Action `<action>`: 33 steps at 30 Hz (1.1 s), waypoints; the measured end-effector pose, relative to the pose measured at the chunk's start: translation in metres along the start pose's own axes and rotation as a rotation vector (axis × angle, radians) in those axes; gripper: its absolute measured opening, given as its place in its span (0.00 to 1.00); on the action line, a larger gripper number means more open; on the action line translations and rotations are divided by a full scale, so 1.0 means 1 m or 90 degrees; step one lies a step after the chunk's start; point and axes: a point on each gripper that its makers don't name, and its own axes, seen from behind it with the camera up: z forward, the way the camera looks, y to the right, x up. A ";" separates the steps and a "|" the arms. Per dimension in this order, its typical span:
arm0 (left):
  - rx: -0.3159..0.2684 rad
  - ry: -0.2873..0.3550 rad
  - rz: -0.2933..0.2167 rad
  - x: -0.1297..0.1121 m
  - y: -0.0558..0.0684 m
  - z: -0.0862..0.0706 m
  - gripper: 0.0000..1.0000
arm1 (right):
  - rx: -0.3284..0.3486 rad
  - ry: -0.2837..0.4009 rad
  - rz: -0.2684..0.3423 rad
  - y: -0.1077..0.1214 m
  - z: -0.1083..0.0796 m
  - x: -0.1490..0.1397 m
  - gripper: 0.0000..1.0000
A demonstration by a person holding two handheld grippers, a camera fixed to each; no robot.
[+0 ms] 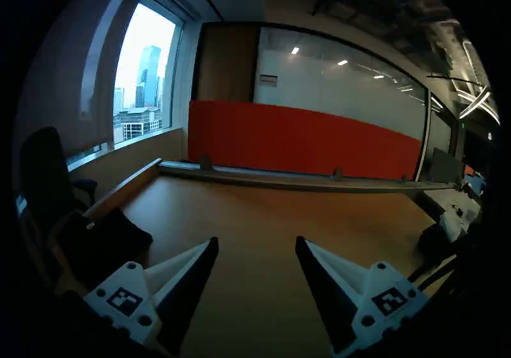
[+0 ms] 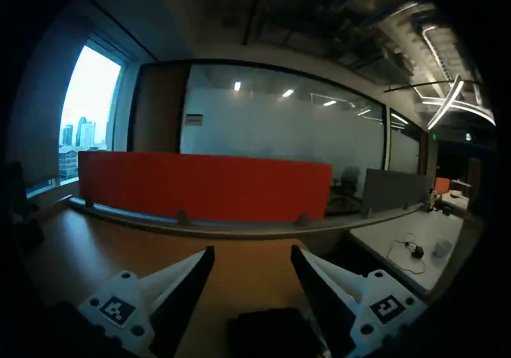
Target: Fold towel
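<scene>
You held your left tool point(image 1: 256, 242) open, its two fingers wide apart with only air between them. Your right tool point(image 2: 251, 249) was open the same way. The towel point(image 2: 273, 332) looked like a dark, flat lump low on the bench point(image 2: 255, 275), just under the gap of the right tool's fingers. It was too dark to make out its folds or edges. In the left gripper view a dark heap point(image 1: 112, 243) sat at the bench's left edge, near a black chair point(image 1: 45, 173) by the window point(image 1: 144, 77). Smooth brown bench top stretched ahead of both tools to the red wall point(image 1: 300, 138) at its far edge. A white bench point(image 2: 389, 230) stood off to the right.
</scene>
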 end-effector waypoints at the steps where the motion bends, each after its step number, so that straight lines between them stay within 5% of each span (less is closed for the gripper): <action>1: 0.000 0.007 0.000 0.005 0.000 0.002 0.89 | 0.004 0.003 0.002 -0.004 0.000 0.003 0.93; 18: 0.006 0.111 0.043 0.084 -0.012 0.010 0.89 | 0.073 0.028 0.016 -0.083 -0.001 0.035 0.92; 33: 0.027 0.147 0.071 0.110 -0.030 0.009 0.89 | 0.098 0.046 0.031 -0.120 0.000 0.056 0.92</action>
